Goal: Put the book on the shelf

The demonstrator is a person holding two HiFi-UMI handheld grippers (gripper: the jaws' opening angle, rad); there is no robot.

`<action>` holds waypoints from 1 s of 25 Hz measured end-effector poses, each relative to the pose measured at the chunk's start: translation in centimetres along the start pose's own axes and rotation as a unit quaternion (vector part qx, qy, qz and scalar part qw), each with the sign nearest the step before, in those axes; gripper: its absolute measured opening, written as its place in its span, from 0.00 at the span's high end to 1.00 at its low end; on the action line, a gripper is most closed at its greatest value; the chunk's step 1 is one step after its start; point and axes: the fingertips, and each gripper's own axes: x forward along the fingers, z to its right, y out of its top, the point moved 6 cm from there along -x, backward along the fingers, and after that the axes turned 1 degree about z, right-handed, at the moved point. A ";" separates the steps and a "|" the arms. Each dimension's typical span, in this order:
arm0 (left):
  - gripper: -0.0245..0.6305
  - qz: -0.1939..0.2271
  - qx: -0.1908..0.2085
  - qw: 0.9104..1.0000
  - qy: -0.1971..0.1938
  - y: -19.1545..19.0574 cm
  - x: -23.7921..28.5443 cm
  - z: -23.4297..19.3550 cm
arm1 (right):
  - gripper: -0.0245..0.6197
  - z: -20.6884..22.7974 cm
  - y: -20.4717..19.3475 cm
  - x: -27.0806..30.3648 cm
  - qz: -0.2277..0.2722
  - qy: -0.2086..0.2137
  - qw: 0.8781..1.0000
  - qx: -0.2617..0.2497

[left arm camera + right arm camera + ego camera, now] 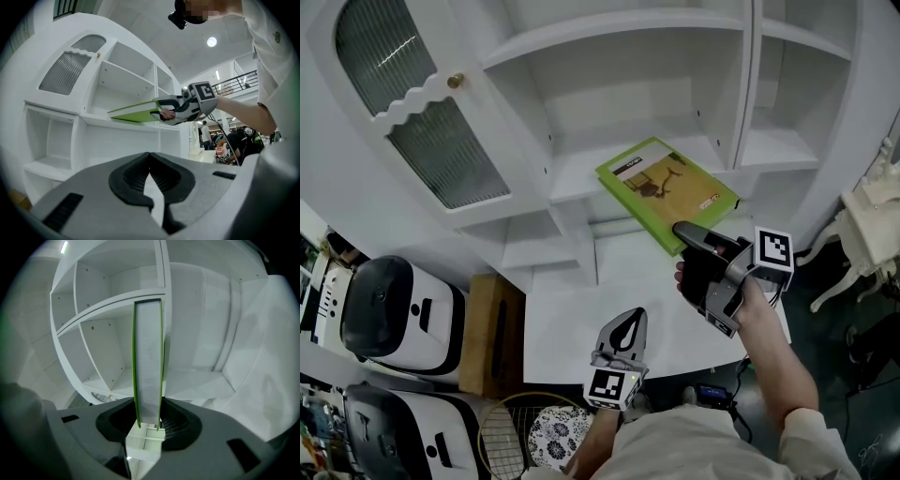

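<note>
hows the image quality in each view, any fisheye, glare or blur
Head view: evenly lit and sharp; the wide lens bows the white shelf unit, and the green book is crisp. Left gripper view: heavy fisheye with dark corners, and the round ceiling light is blown out. Right gripper view: the same dark vignette; the book's page edge, close to the lens, looks soft and greyish.

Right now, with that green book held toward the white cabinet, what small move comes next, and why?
Probably slide the book forward onto the shelf. The right tongs clamp its near edge, it lies flat, and its far corner reaches over the shelf board, seemingly not yet resting.
</note>
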 end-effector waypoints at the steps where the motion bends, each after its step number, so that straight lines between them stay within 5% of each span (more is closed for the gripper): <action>1: 0.96 0.001 0.000 1.000 0.000 0.1 0.0 -0.1 | 0.72 0.1 0.3 0.4 0.001 0.000 1.000 0.002; 25: 0.96 0.004 0.006 0.999 0.034 0.7 -1.9 -2.7 | 0.72 2.2 7.8 8.2 0.036 -0.007 0.999 0.016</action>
